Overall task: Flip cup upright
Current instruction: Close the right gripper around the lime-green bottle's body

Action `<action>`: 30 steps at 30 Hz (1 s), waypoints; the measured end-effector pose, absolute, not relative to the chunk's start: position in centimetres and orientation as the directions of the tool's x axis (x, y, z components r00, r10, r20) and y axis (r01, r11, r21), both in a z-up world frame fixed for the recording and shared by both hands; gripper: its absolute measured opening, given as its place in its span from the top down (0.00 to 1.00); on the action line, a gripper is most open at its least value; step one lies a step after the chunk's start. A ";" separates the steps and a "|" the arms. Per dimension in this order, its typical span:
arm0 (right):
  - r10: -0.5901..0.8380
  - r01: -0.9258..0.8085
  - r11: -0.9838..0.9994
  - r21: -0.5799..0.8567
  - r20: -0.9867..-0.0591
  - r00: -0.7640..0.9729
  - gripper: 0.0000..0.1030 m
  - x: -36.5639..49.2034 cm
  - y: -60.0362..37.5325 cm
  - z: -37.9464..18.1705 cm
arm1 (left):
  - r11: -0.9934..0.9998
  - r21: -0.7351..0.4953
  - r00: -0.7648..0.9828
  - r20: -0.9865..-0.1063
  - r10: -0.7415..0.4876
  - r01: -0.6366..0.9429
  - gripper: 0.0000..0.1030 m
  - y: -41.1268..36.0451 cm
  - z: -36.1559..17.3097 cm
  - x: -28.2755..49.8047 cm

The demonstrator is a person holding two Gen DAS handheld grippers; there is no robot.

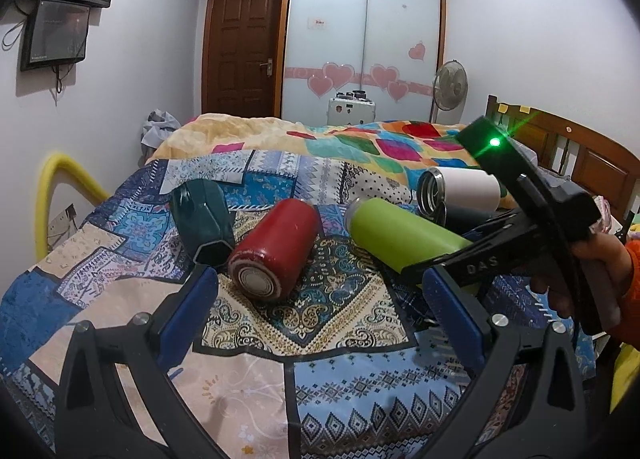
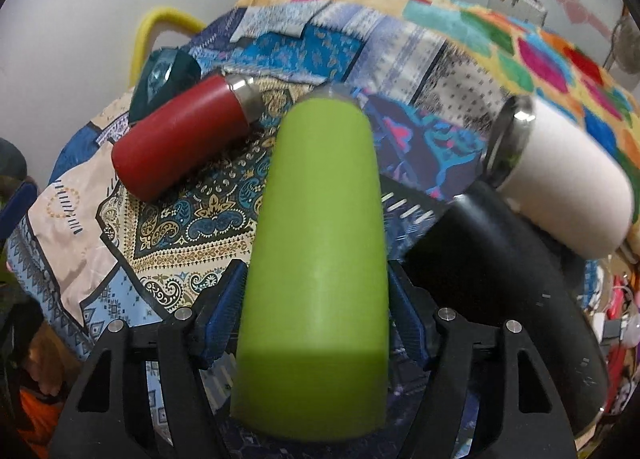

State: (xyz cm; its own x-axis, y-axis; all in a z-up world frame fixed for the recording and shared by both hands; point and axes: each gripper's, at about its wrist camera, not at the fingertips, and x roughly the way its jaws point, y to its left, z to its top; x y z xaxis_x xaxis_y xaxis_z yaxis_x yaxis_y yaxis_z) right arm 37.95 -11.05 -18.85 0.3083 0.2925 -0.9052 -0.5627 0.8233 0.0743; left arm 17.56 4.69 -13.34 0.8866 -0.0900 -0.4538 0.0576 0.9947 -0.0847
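Green cup [image 2: 320, 243] between right tool [image 2: 316, 307] pads

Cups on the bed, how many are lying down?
5, all on their sides: dark green cup far left, red cup, lime cup between the right tool's fingers, black cup, white cup behind it.

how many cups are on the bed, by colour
dark green cup: 1
red cup: 1
lime green cup: 1, between the right gripper fingers
white cup: 1
black cup: 1
Total: 5, all lying on their sides
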 end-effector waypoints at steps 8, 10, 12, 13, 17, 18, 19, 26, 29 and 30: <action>0.270 -0.575 0.815 0.066 -0.923 0.275 0.37 38.4 -9.3 -19.8 | 0.994 -0.105 0.876 -0.476 -0.080 0.034 0.00 5.5 -14.4 17.5; 0.268 -0.570 0.819 0.062 -0.920 0.285 0.38 38.2 -9.4 -19.8 | 0.993 -0.111 0.876 -0.476 -0.079 0.029 0.00 5.7 -14.6 17.5; 0.269 -0.558 0.827 0.062 -0.916 0.297 0.39 38.2 -9.5 -19.7 | 0.993 -0.114 0.876 -0.475 -0.076 0.025 0.00 5.8 -14.6 17.4; 0.266 -0.555 0.830 0.058 -0.916 0.301 0.39 38.0 -9.5 -19.7 | 0.993 -0.114 0.877 -0.474 -0.074 0.023 0.00 5.9 -14.6 17.3; 0.267 -0.557 0.830 0.042 -0.906 0.329 0.39 37.1 -9.6 -19.3 | 0.994 -0.109 0.882 -0.466 -0.067 0.017 0.00 6.0 -14.4 16.9; 0.266 -0.556 0.830 0.036 -0.903 0.338 0.40 36.8 -9.5 -19.1 | 0.994 -0.109 0.883 -0.465 -0.065 0.016 0.00 6.0 -14.3 16.9; 0.268 -0.557 0.830 0.034 -0.900 0.345 0.40 36.4 -9.6 -18.9 | 0.994 -0.109 0.883 -0.465 -0.063 0.013 0.00 6.0 -14.2 16.8; 0.303 -0.571 0.820 0.036 -0.874 0.380 0.40 33.6 -9.8 -17.2 | 0.995 -0.103 0.893 -0.449 -0.045 -0.002 0.00 5.9 -13.2 15.4; 0.323 -0.579 0.814 0.038 -0.858 0.399 0.40 32.3 -9.9 -16.3 | 0.996 -0.094 0.899 -0.437 -0.037 -0.005 0.00 5.7 -12.6 14.5; 0.334 -0.582 0.812 0.042 -0.852 0.404 0.40 31.7 -9.9 -16.0 | 0.996 -0.092 0.900 -0.434 -0.036 -0.005 0.00 5.6 -12.4 14.2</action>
State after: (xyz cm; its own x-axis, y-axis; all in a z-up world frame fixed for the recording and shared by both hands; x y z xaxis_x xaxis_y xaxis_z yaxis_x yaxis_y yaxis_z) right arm 31.71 -9.93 -16.01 0.4038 0.3340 -0.8517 -0.5825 0.8118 0.0422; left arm 14.19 5.62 -12.35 0.9001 -0.0357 -0.4341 -0.0050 0.9957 -0.0922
